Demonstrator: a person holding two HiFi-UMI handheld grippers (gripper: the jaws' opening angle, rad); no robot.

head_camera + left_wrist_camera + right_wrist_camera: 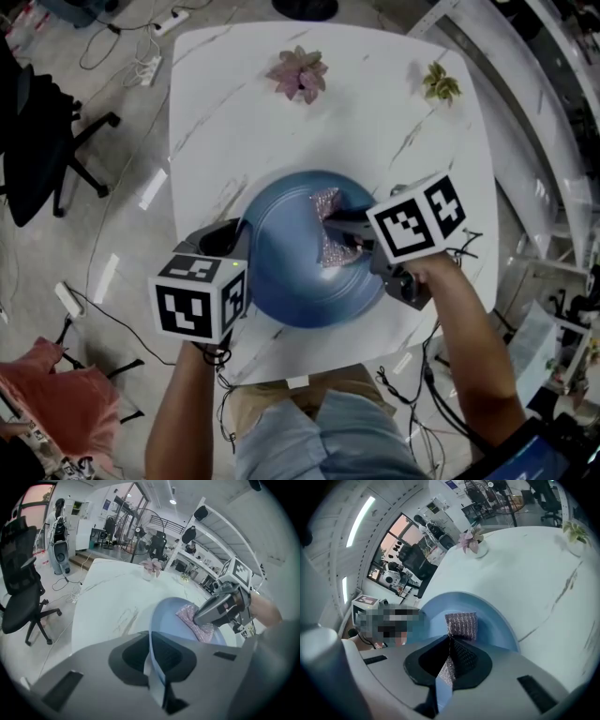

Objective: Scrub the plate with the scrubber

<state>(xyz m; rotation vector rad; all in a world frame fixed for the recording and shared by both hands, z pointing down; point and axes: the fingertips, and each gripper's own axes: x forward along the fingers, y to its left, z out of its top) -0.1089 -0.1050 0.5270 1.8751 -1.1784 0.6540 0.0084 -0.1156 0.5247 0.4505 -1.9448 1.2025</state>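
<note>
Scrubbing is in hand. The left gripper (151, 656) clamps the plate (291, 281) rim between its fingers. The right gripper (449, 659) fingers pinch the scrubber (328, 202), which lies on the plate. Next: stroke across the plate and keep the rim steady.

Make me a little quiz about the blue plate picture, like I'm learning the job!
1. True or false: the left hand-held gripper is clamped on the rim of the plate.
2. What does the right hand-held gripper hold? A: a spoon. B: the scrubber. C: nothing.
3. How many small plants stand on the table?
Key: 1 true; 2 B; 3 two.
</note>
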